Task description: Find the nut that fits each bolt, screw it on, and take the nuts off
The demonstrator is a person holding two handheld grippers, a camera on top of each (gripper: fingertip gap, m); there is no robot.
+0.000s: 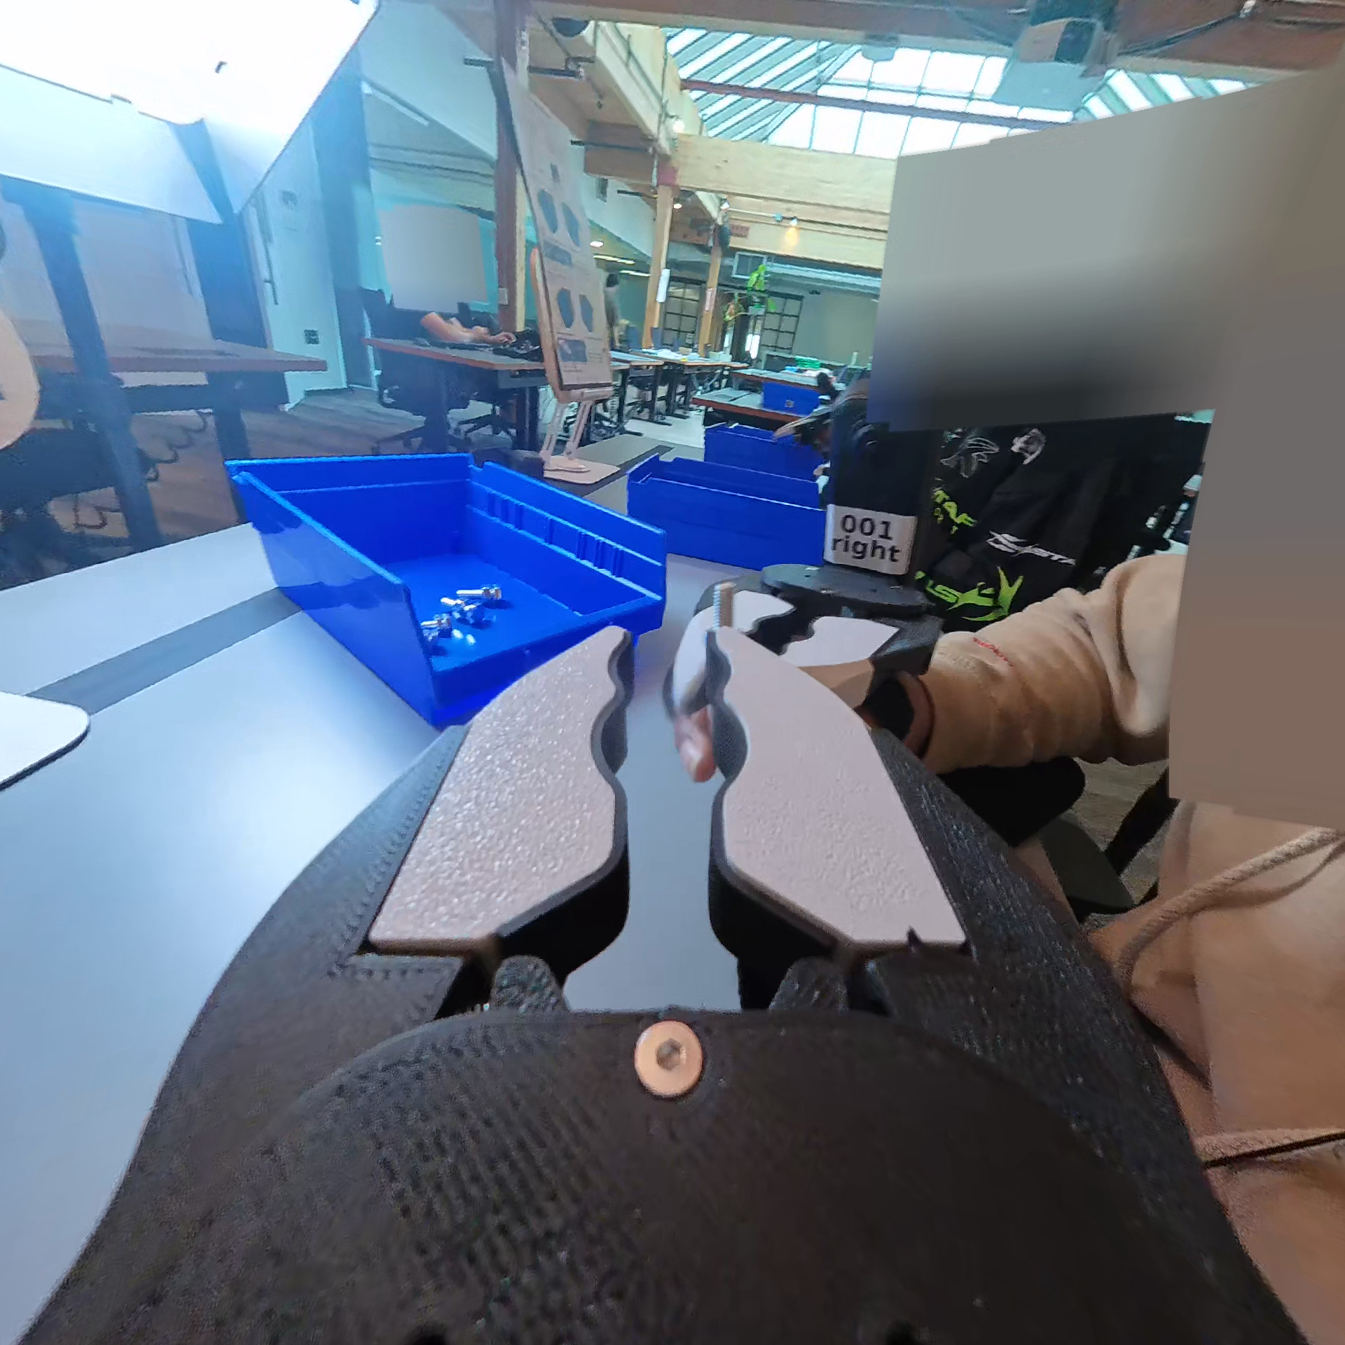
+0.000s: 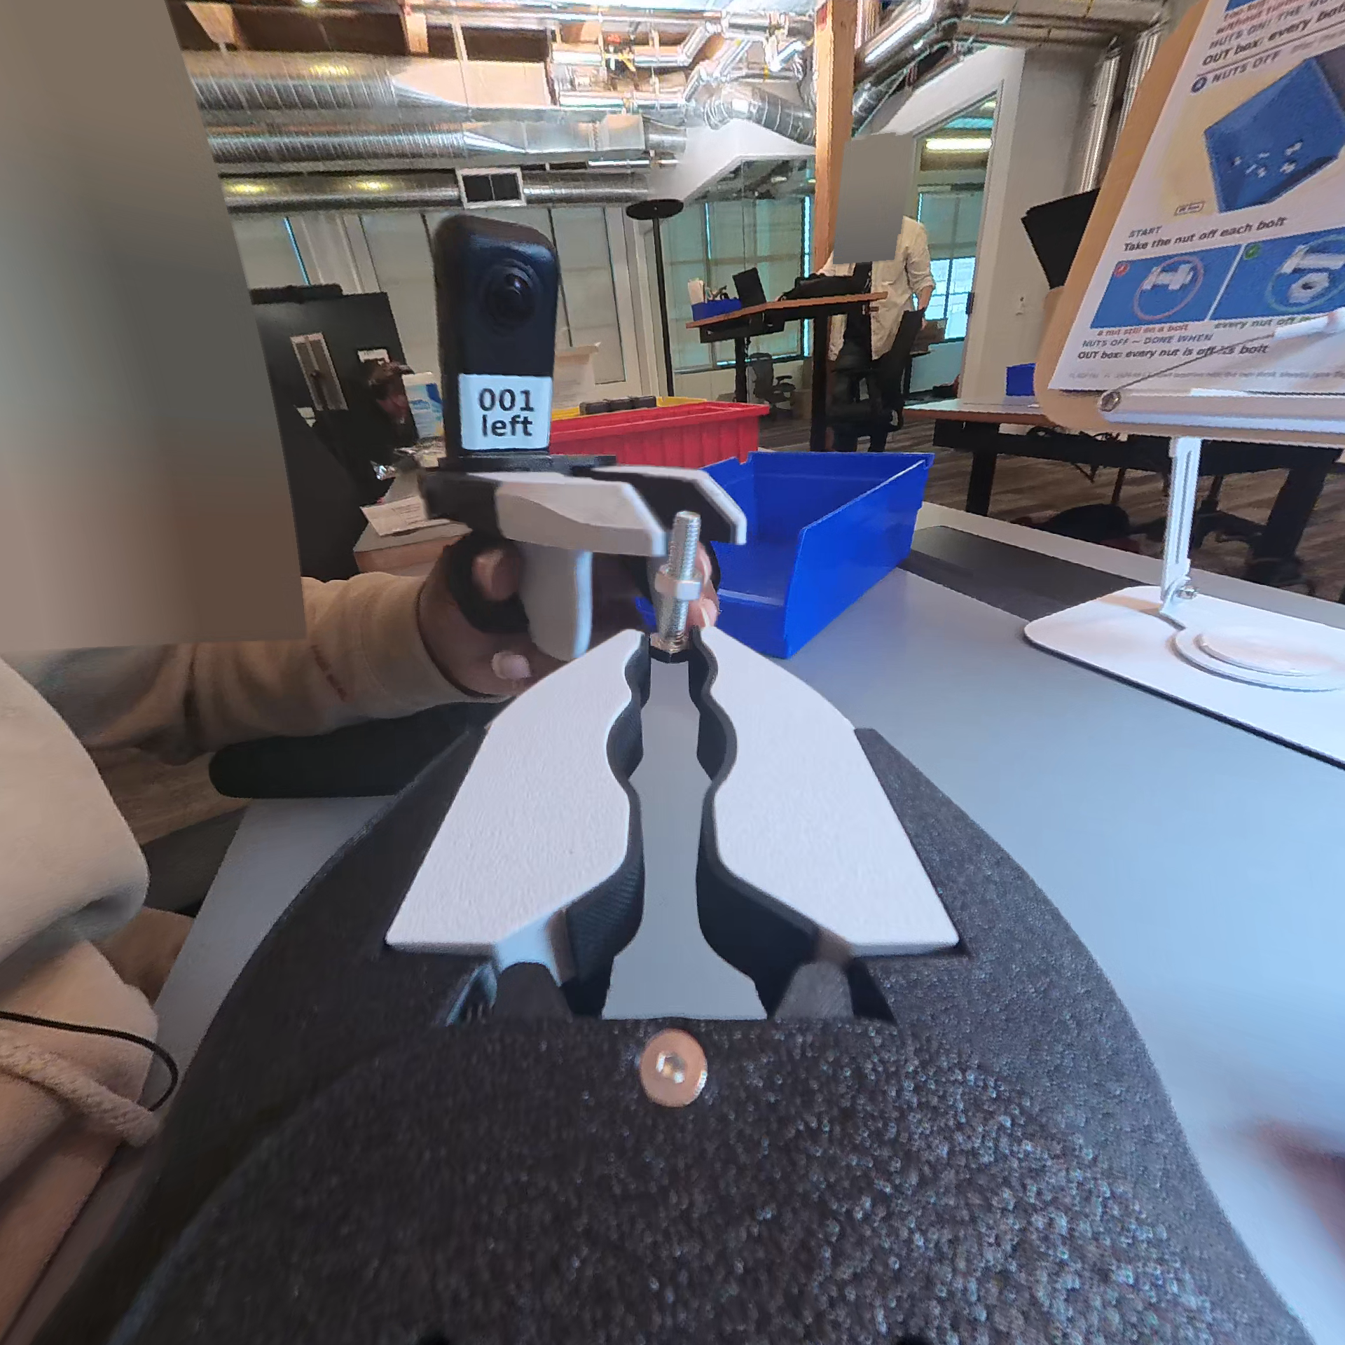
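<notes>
Right tongs clamped on the bolt by its head end, long axis upright, nut sitting approx mid-thread. Left tongs slightly apart w/ nothing between, tips just beside the shank near the thread's top, so left is nearer the nut. More bolts lie in the blue bin on the tabletop.

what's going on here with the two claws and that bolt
A person holds a claw in each hand over a grey table. The right claw pinches the head end of a bolt, standing it upright, with a nut partway along its thread. The left claw is open and empty, close to the bolt. More bolts lie in a blue bin.
</notes>
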